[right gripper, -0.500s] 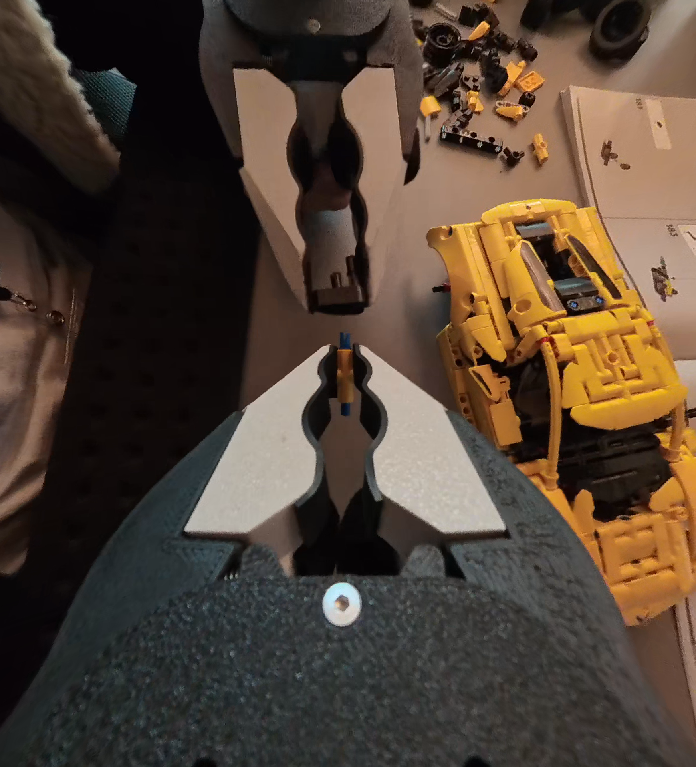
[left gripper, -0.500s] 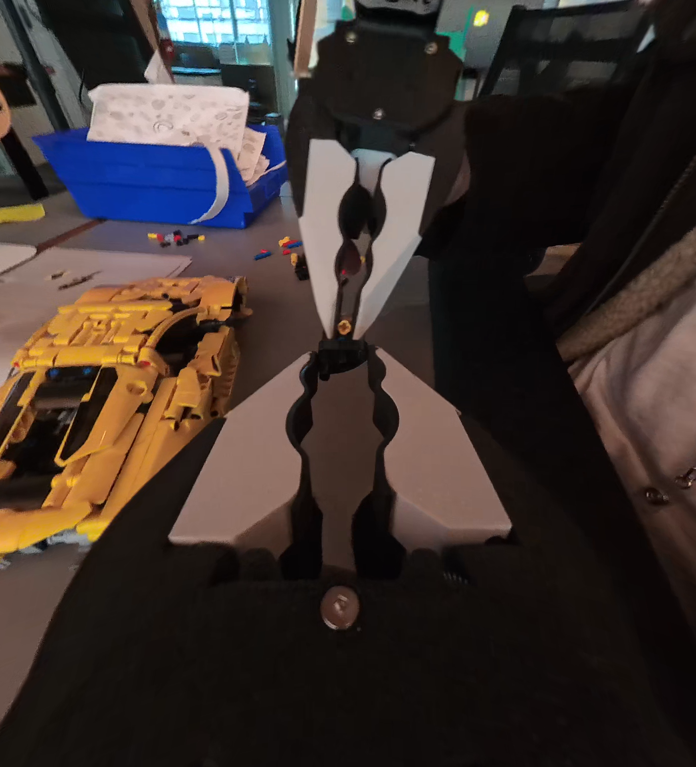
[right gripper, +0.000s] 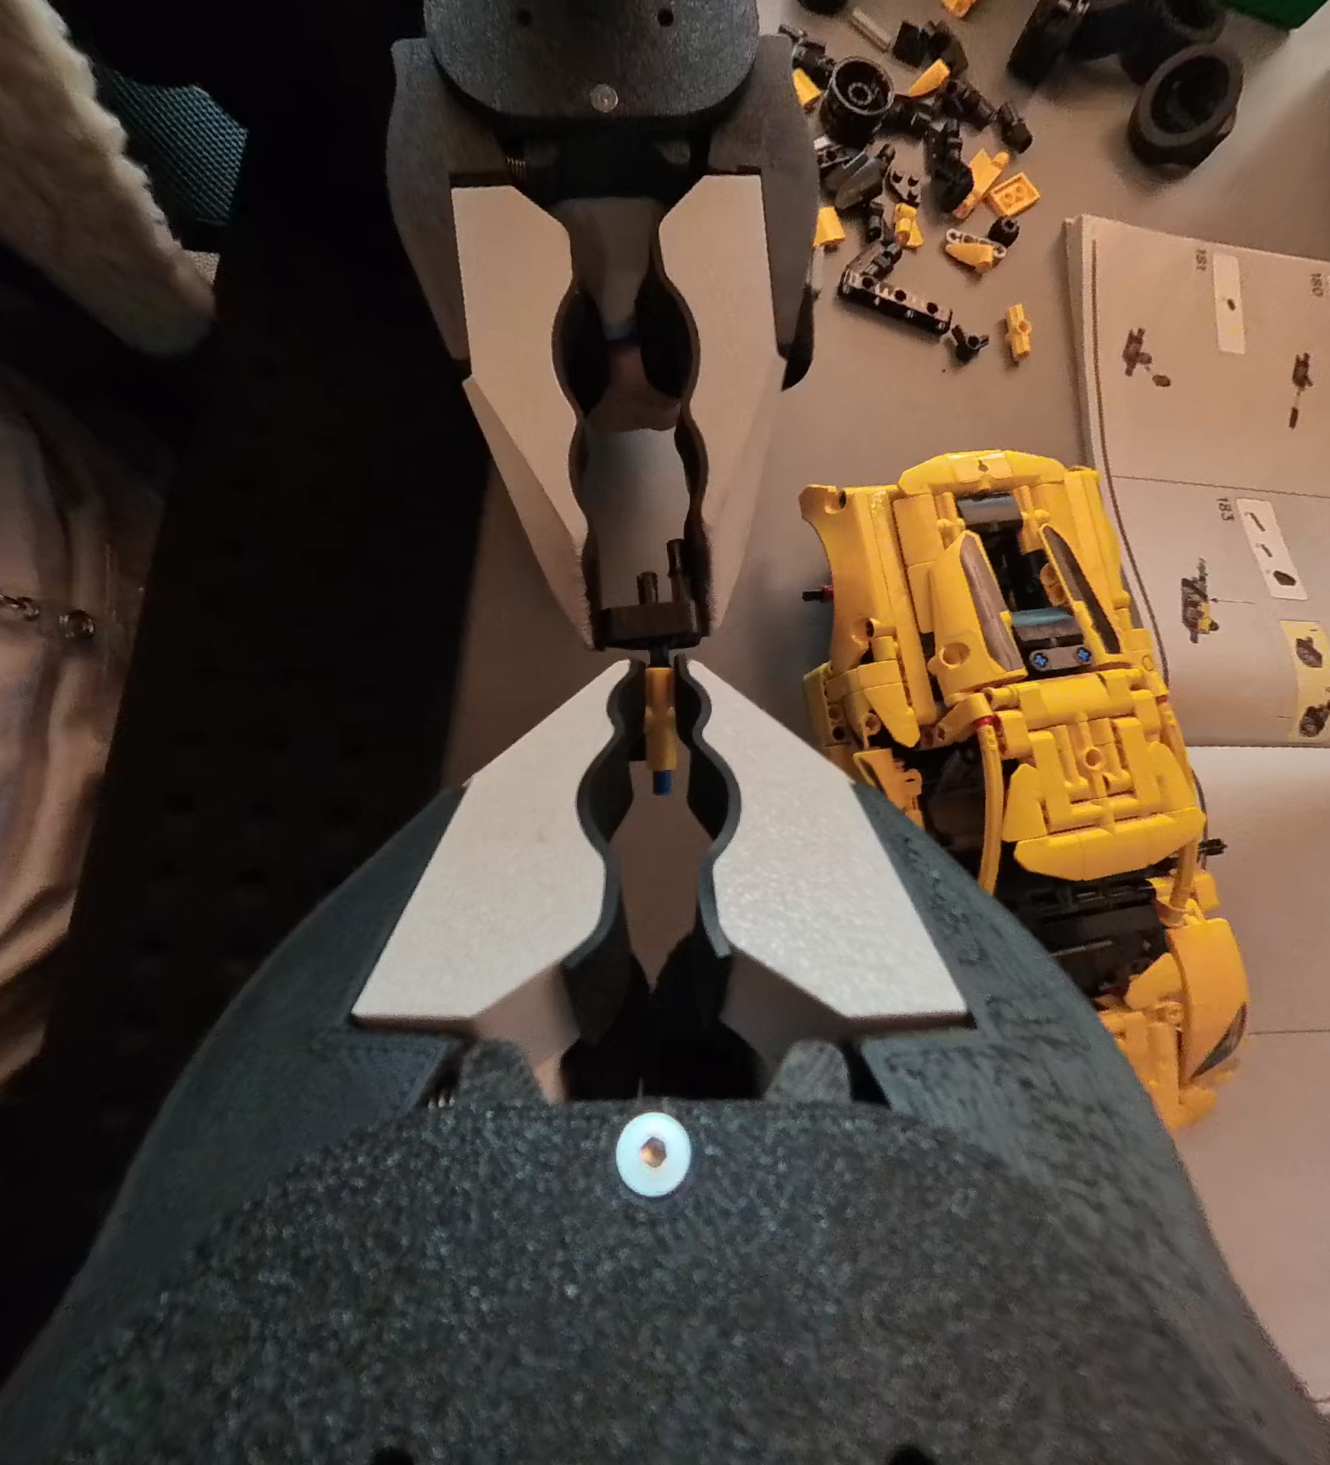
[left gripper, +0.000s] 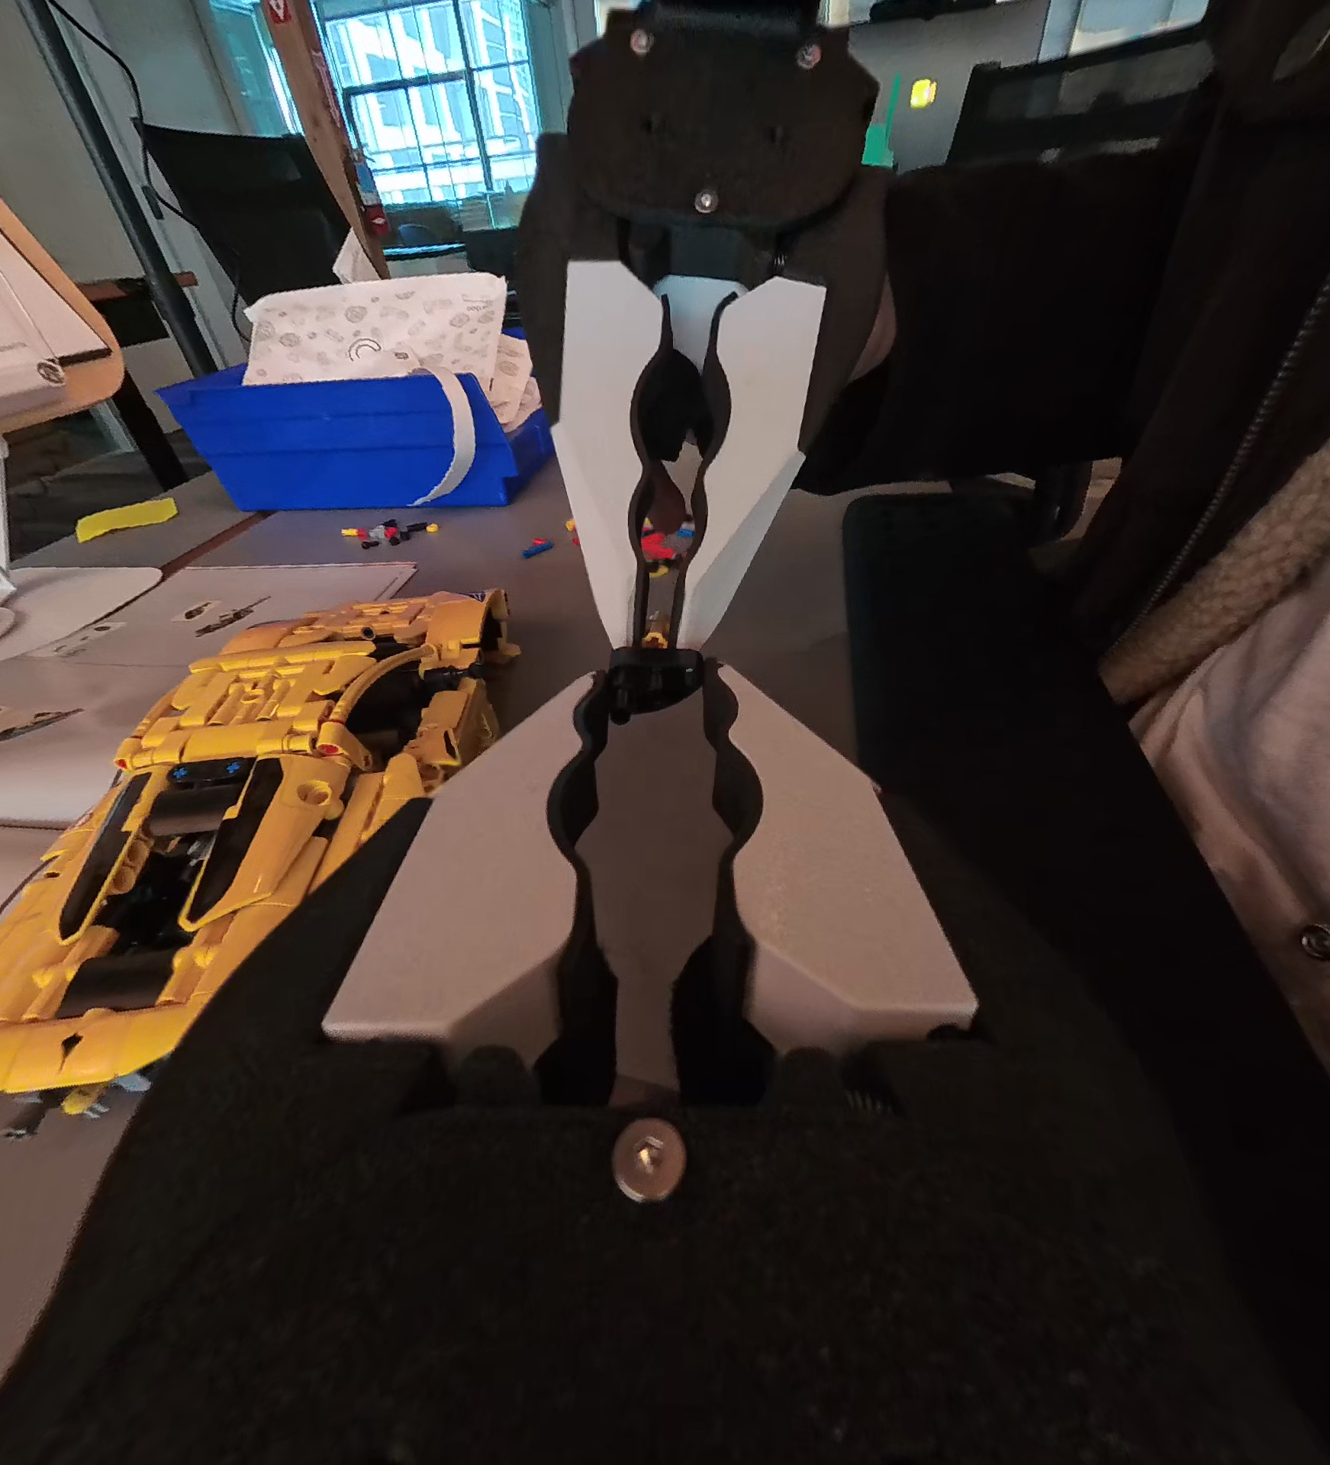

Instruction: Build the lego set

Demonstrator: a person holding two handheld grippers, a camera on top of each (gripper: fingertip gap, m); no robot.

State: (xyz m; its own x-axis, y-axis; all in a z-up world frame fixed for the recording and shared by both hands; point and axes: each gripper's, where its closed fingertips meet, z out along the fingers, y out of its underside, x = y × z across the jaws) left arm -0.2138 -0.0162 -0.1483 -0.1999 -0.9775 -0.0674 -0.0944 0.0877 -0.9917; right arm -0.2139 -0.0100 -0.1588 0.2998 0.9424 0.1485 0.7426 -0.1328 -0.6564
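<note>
Blue bin (left gripper: 360, 444) w/ paper bags, yellow scrap (left gripper: 126, 519) beside it, on table (left gripper: 764, 587).

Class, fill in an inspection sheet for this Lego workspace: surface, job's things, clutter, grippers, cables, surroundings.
Surface: grey table, partly covered by instruction pages.
Job's things: yellow car; black piece; yellow piece.
Clutter: loose parts, tyres, blue bin with paper bags.
Grippers: left gripper shut on black piece; right gripper shut on yellow piece; tips nearly meeting.
Cables: black cable hanging by a post.
Surroundings: windows, person's jacket.
</note>
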